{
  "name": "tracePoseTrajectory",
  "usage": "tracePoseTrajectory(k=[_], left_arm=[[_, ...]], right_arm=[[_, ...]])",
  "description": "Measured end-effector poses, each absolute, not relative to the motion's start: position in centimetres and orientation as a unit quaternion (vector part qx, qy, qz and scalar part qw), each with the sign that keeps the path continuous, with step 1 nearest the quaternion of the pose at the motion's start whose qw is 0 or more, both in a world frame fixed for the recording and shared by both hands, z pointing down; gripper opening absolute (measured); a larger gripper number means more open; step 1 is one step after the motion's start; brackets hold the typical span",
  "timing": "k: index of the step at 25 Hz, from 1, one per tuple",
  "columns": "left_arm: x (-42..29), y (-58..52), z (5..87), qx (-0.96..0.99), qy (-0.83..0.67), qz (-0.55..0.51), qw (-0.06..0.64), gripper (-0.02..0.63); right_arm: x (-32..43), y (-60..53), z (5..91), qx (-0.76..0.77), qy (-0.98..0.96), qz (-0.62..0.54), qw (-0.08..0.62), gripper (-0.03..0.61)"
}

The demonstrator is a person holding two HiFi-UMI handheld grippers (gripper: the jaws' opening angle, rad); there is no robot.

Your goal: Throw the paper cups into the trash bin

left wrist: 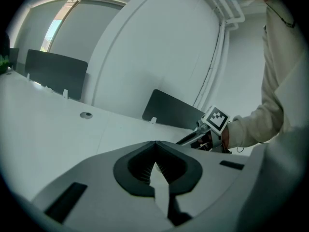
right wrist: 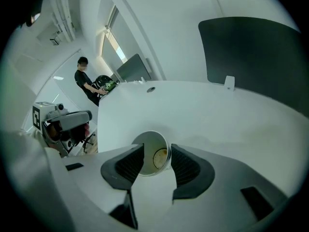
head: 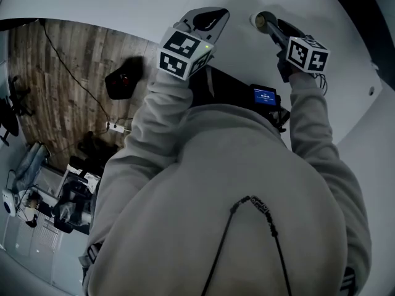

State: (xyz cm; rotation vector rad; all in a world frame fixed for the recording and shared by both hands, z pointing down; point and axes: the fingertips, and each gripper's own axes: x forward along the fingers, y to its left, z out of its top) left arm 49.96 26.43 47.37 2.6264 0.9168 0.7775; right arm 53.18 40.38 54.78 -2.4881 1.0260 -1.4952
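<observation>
Here the released right gripper [right wrist: 155, 150] straddles a tipped paper cup [right wrist: 153, 159] at one o'clock; the left gripper [left wrist: 155, 146] is clenched, empty.

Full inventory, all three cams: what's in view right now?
Table: 1, white, fills the foreground.
Paper cup: 1, white, stained inside, on the table between the right gripper's jaws.
Divider panels: at least 2, dark, upright on the table.
Cable grommet: 1, grey, in the tabletop.
Floor: wood-patterned, left of the table.
Bystander: 1, dark clothes, far end.
Device: 1, black, blue display, at the chest.
Left gripper: grey, jaws together, empty.
Right gripper: grey, jaws apart.
Hoodie: 1, grey, on the wearer.
</observation>
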Motion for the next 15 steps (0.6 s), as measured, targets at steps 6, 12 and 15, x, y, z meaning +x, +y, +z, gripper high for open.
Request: tracePoseTrajectory(k=[6, 12, 15], left_arm=[[49.2, 25.4, 46.7, 0.905, 0.308, 0.267, 0.123, -0.006], [48.2, 25.3, 44.2, 0.91, 0.313, 0.249, 0.106, -0.006], [48.1, 26.0, 42.3, 0.912, 0.324, 0.235, 0.09, -0.006]], right_arm=[[53.6, 41.2, 55.4, -0.819, 0.297, -0.491, 0.011, 0.054], [52.8, 41.2, 52.1, -0.833, 0.308, -0.459, 0.013, 0.04], [52.4, 41.6, 50.2, -0.837, 0.311, -0.449, 0.004, 0.038]])
